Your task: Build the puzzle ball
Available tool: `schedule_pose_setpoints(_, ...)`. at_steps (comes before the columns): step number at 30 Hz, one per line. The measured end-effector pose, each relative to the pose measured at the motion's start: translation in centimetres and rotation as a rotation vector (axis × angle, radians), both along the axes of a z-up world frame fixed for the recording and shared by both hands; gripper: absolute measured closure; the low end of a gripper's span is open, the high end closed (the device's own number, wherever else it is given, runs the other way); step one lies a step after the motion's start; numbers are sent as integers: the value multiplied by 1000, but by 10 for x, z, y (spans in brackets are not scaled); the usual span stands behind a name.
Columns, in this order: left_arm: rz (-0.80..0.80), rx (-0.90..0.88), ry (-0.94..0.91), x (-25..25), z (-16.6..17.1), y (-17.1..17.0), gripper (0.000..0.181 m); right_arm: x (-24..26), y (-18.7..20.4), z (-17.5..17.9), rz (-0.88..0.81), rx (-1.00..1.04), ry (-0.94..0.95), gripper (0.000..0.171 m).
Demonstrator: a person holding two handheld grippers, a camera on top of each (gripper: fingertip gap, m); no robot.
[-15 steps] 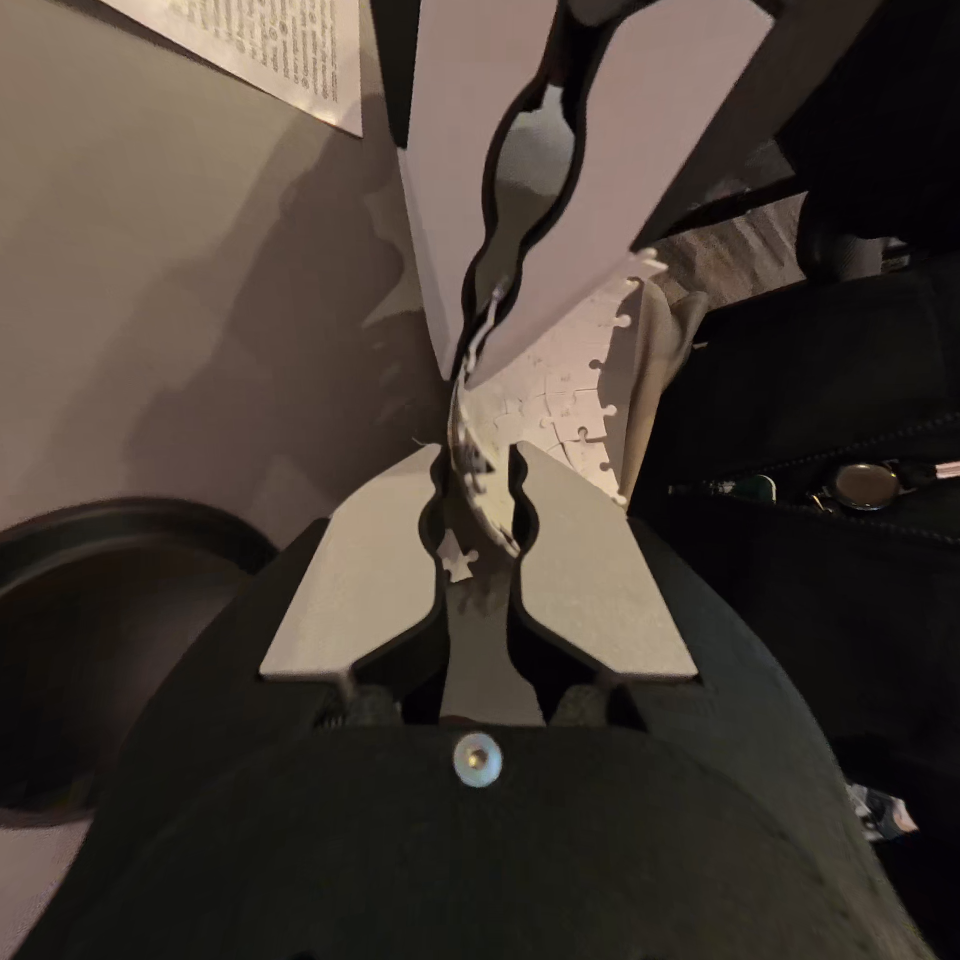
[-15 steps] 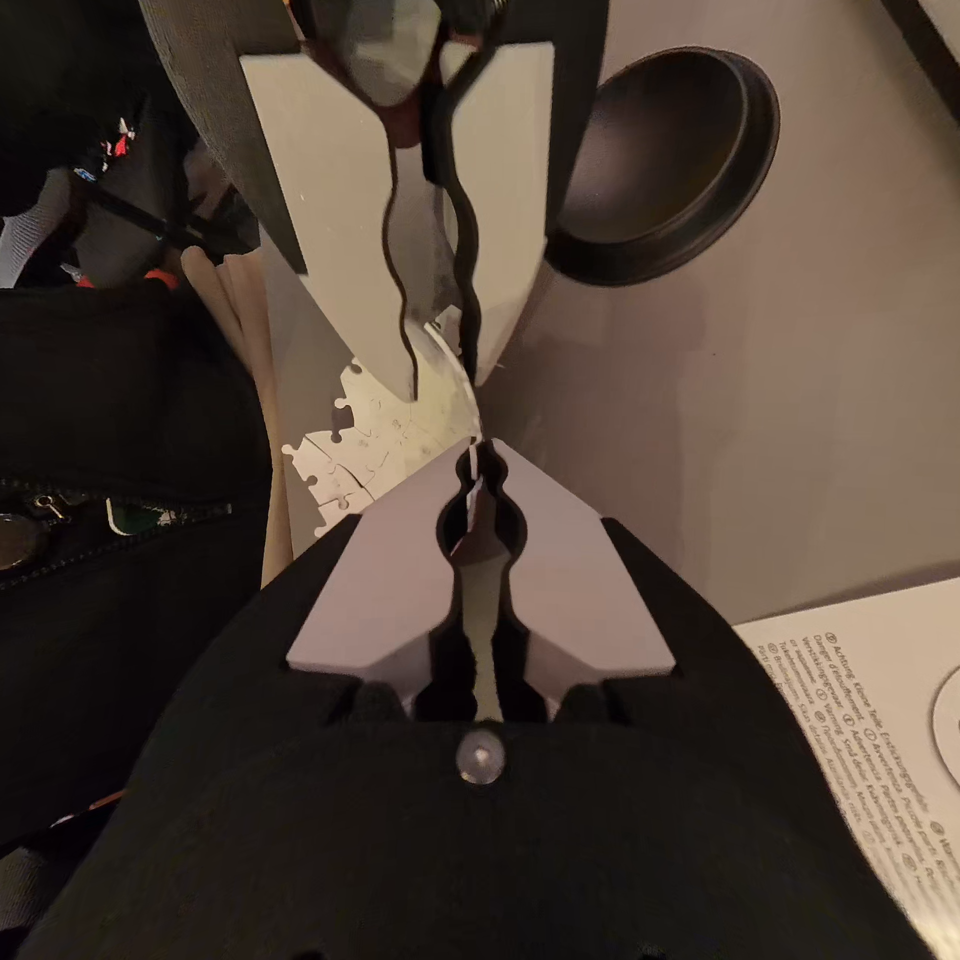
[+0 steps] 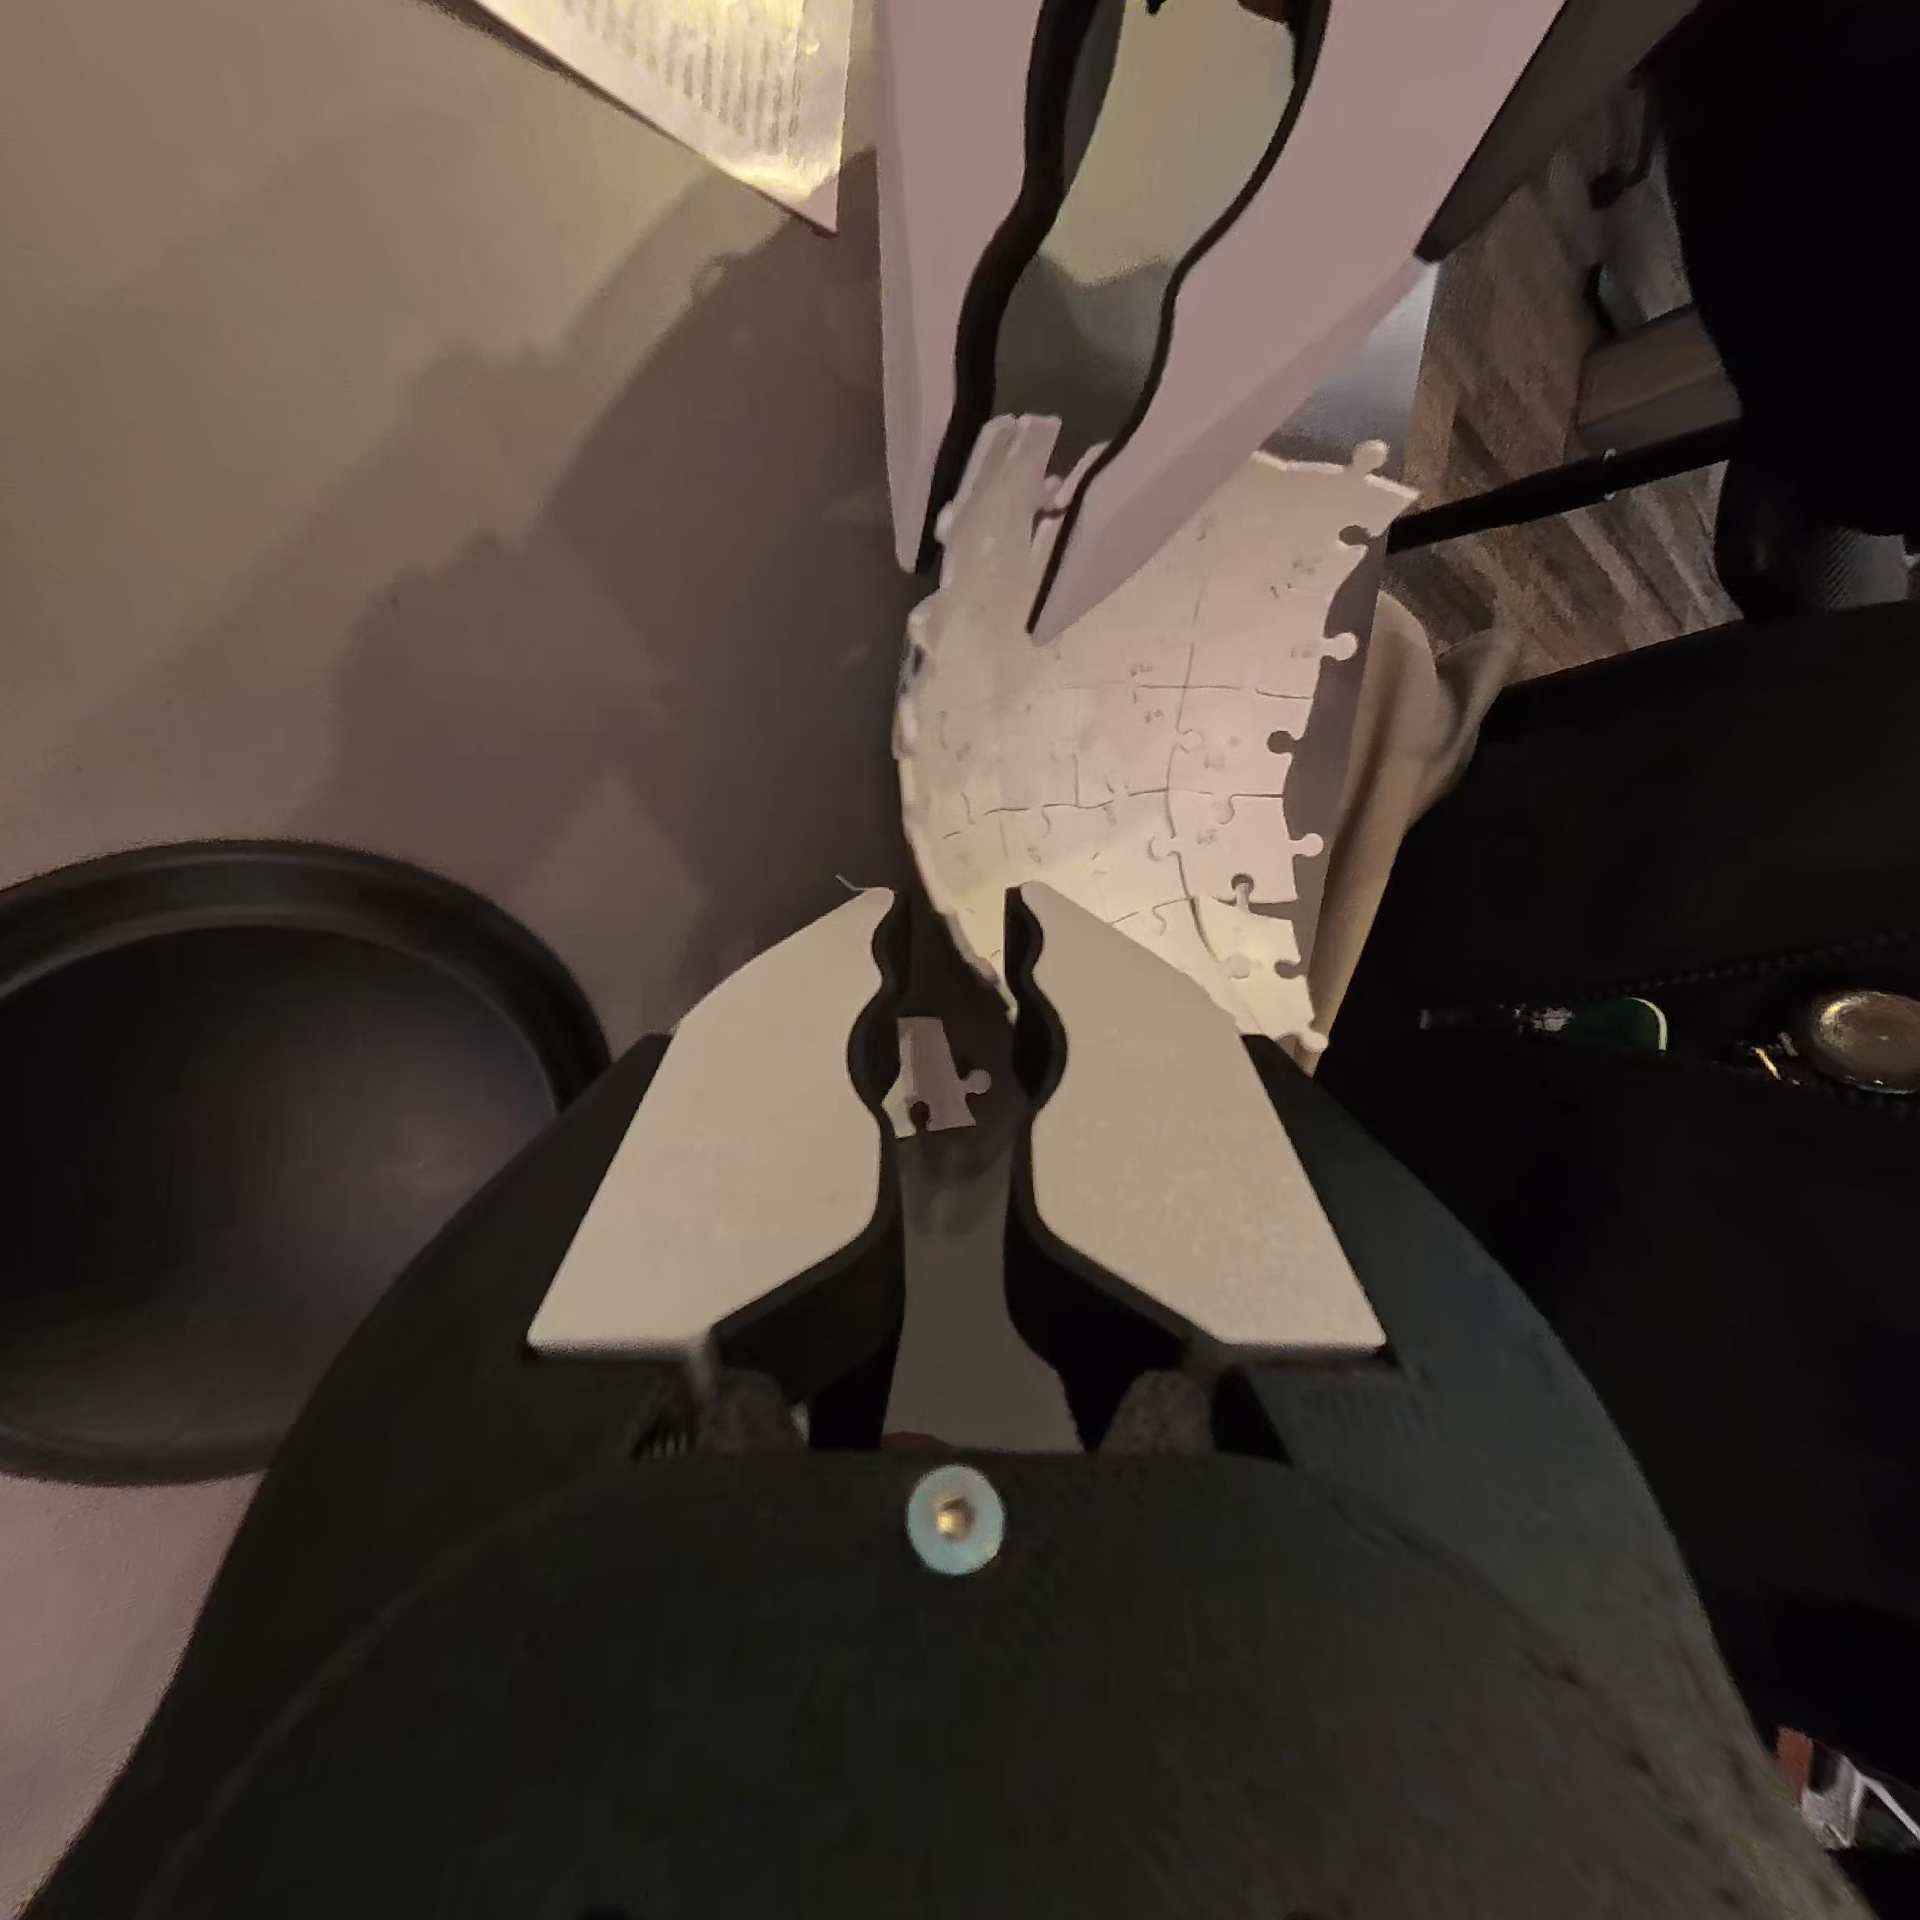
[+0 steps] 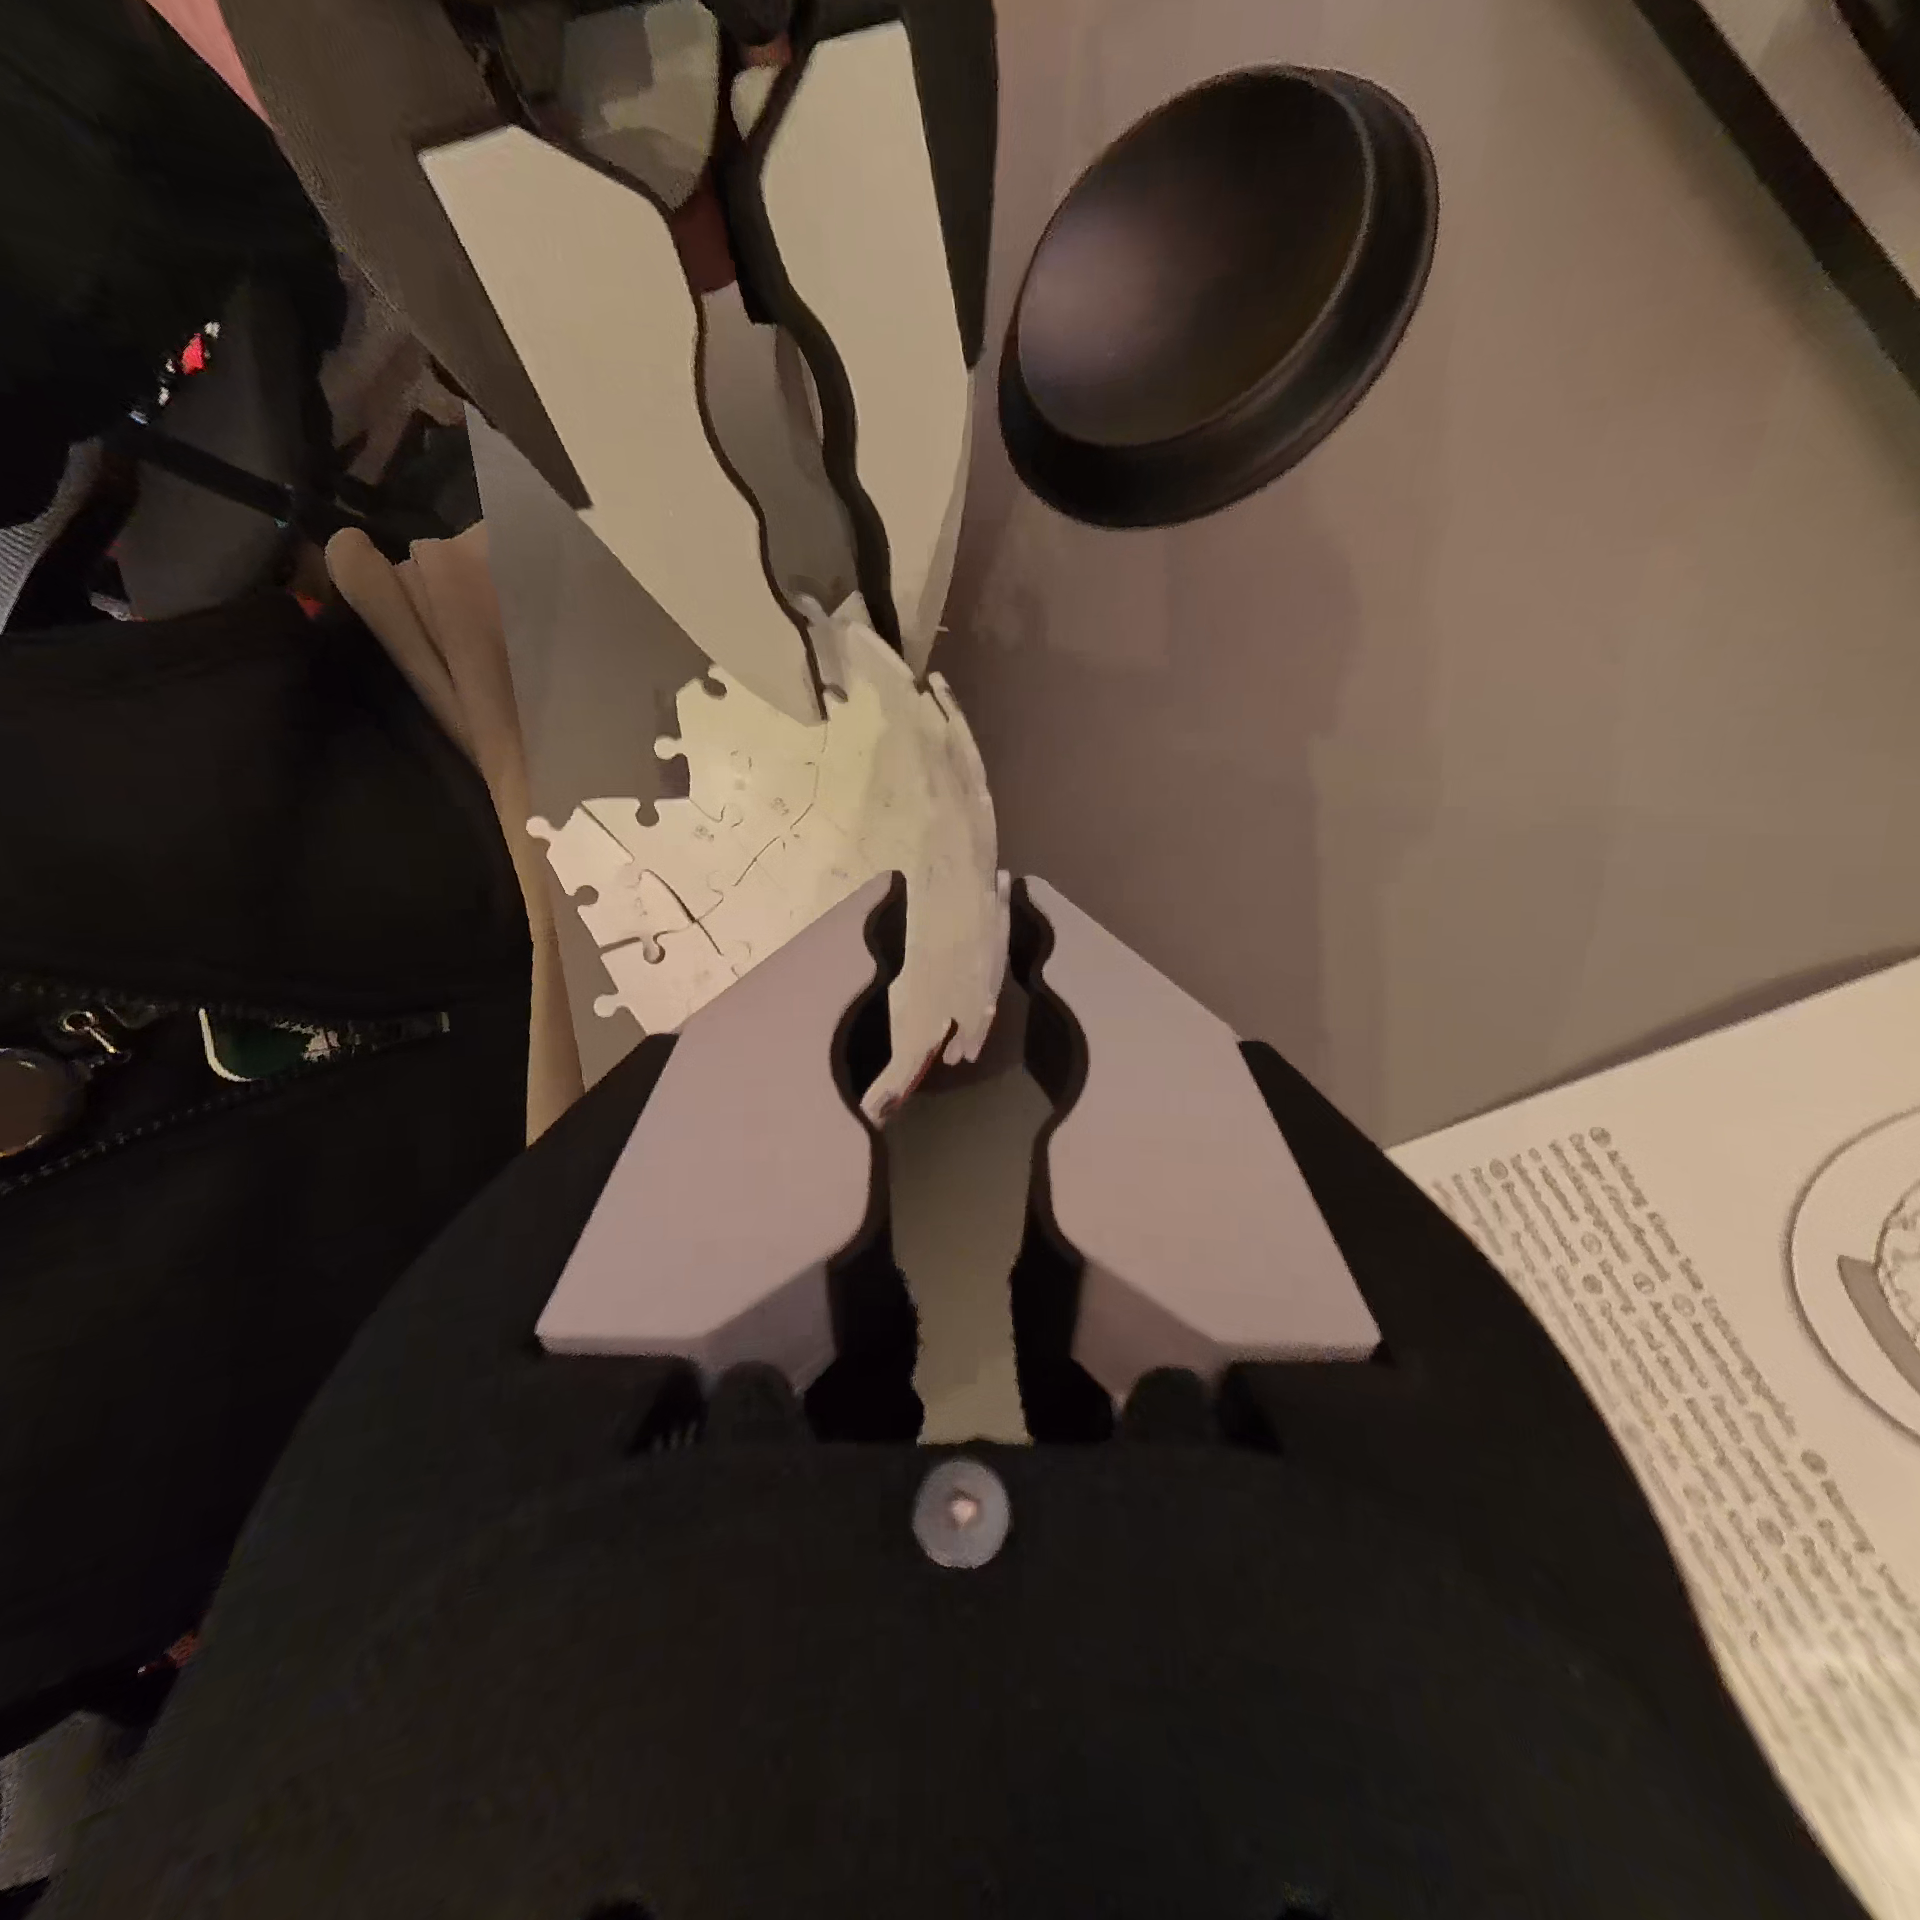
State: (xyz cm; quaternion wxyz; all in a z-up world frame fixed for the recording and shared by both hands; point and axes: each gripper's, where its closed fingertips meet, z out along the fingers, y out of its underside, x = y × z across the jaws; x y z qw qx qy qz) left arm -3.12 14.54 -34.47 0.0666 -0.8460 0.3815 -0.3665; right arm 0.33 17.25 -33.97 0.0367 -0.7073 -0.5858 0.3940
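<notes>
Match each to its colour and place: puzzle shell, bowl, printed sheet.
Things:
1. puzzle shell
2. bowl
3. printed sheet

Descriptions:
a. black and round, on the table
b. flat on the table, white, covered in print
c. white and curved, one end between the fingers of the left gripper, the other between those of the right gripper

Pairs: 1-c, 2-a, 3-b
</notes>
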Motion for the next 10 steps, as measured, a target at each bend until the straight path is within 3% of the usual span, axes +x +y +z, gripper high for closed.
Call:
schedule_pose_setpoints(5,46,38,-40,-6,14,1,163,9,7,6,-56,12,-4,148)
schedule_pose_setpoints(10,110,82,48,-36,10,-14,158,25,14,11,-117,41,-21,146)
